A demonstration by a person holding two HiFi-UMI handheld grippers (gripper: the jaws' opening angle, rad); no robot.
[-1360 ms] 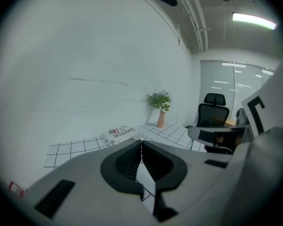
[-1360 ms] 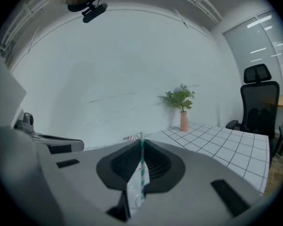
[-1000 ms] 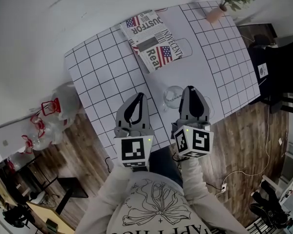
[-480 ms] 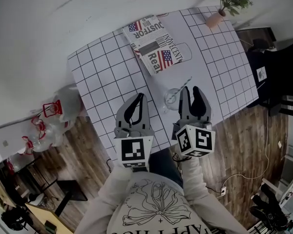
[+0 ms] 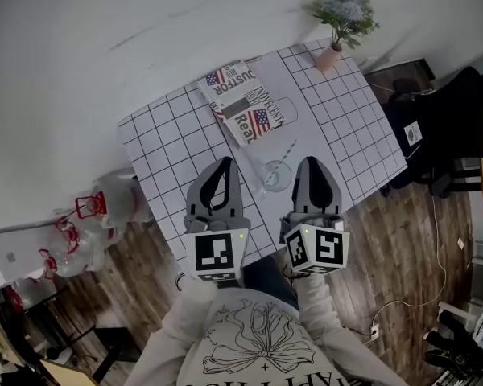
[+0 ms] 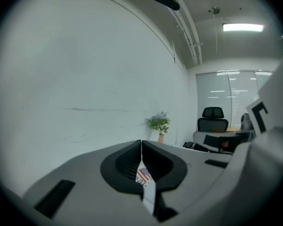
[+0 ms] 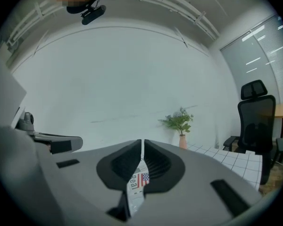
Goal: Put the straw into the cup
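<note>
Clear cup (image 5: 275,175) stands on the gridded surface (image 5: 165,139), between the two pairs of tongs and just ahead of their tips. The straw (image 5: 286,152) already rests in it, its long axis leaning up and away from the tongs toward the newspaper (image 5: 243,112). Left tongs (image 5: 223,161) are pressed together on nothing, while right tongs (image 5: 312,161) are closing with nothing between their nearly met jaws; the cup lies slightly nearer the right pair, so any last correction of the straw would probably fall to that hand, reaching forward and inward.
</note>
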